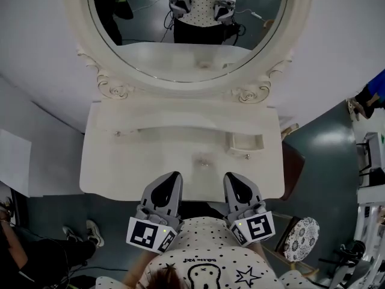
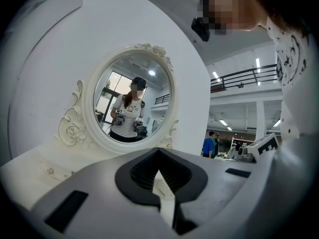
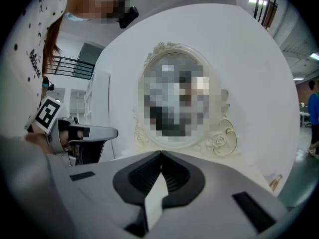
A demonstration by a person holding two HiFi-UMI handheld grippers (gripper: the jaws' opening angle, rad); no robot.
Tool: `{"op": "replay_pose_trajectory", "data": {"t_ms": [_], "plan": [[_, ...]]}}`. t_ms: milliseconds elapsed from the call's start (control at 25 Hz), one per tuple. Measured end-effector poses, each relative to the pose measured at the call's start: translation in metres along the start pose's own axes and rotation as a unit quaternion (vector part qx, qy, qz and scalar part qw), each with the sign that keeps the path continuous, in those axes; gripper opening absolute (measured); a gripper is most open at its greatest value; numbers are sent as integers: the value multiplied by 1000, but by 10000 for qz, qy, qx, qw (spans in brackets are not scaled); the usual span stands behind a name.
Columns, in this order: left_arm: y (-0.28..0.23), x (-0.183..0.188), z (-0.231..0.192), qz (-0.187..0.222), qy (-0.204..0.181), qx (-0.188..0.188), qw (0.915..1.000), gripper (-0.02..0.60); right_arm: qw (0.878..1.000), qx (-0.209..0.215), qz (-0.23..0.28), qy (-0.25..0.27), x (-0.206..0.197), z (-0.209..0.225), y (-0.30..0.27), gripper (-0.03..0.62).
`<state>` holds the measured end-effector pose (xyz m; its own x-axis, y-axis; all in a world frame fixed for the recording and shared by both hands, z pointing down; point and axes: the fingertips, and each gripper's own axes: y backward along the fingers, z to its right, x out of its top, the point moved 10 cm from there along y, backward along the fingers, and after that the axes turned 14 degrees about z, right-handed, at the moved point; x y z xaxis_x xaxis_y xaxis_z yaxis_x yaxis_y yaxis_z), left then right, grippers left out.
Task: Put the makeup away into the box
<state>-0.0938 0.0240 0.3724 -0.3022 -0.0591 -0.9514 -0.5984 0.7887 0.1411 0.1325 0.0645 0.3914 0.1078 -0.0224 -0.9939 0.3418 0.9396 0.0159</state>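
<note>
Closed left tongs (image 1: 173,176), right tongs (image 1: 232,177); small box (image 1: 245,143) beyond the latter.

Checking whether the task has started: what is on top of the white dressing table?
The dressing table carries the oval mirror at its back and a small open box at right; no makeup shows. The shut left gripper and right gripper cover bits of its front edge.

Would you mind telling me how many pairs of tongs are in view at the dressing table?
2. The left tongs are at the table's near edge, left of centre; the right tongs are beside them. The mirror reflects both.
</note>
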Motion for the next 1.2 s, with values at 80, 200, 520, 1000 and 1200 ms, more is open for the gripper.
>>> {"op": "replay_pose_trajectory", "data": {"t_ms": [80, 200, 520, 1000, 1200], "plan": [[-4, 0, 2, -10, -12, 7, 10000, -5, 10000, 0, 8, -20, 1, 4, 0, 8], [-8, 3, 1, -38, -60, 0, 10000, -5, 10000, -24, -9, -53, 2, 7, 0, 8], [-19, 15, -14, -135, -131, -300, 9994, -5, 9996, -250, 106, -54, 8, -1, -12, 8], [-26, 14, -39, -539, 8, -501, 9973, -5, 9947, 88, -565, 856, -9, 7, -51, 73], [-26, 13, -48, -619, 87, -479, 9969, -5, 9782, 712, -1537, 1204, -47, 13, -75, 124]]}}
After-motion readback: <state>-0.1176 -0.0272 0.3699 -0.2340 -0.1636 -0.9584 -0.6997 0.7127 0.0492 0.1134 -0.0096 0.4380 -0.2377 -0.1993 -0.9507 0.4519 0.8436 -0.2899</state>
